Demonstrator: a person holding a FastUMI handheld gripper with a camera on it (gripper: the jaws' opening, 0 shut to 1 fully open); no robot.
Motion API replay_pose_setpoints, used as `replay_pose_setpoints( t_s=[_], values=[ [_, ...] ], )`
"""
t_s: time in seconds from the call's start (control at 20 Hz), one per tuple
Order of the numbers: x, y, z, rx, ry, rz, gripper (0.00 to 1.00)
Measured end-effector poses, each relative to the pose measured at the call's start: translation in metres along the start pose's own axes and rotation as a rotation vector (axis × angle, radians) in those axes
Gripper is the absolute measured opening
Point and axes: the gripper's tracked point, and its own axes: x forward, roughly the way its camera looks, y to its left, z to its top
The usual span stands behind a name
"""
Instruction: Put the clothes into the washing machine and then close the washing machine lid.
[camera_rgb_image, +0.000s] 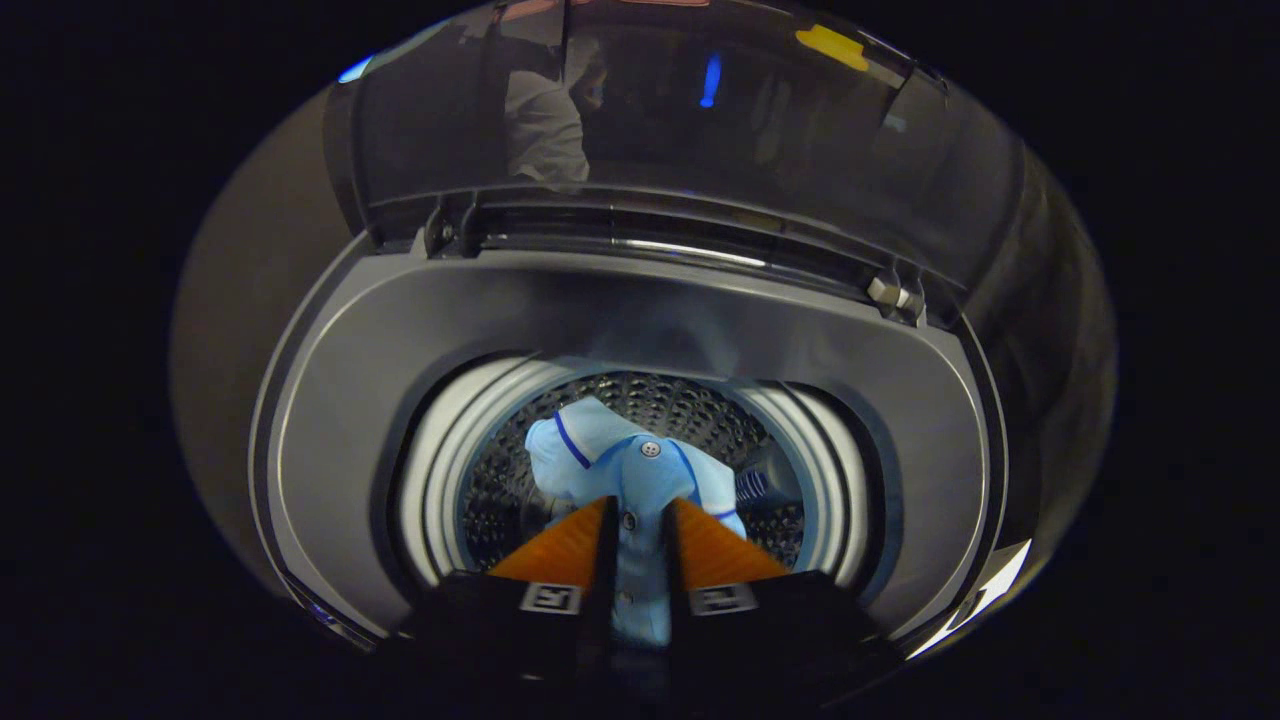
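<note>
Both fingers (640, 520) pinch a light blue shirt (625, 465), which hangs between them over the mouth of the washer's drum (700, 400). Most of the shirt bunches just ahead of the fingertips, inside the perforated drum. Beyond it, the glass lid (700, 130) stands raised on its hinges.

The camera rides on the gripper (640, 515) — looking down, close over the washing machine (330, 400), into its drum (640, 395).
</note>
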Motion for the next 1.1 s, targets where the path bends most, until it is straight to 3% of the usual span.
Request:
replay_pose_setpoints(
  t_s=[0.1, 0.6, 1.1],
  values=[
    [-0.002, 0.002, -0.001, 0.024, 0.005, 0.013, 0.99],
    [-0.021, -0.008, 0.02, 0.099, -0.05, 0.015, 1.0],
    [-0.125, -0.025, 0.123, 0.135, -0.259, -0.01, 0.99]
  ],
)
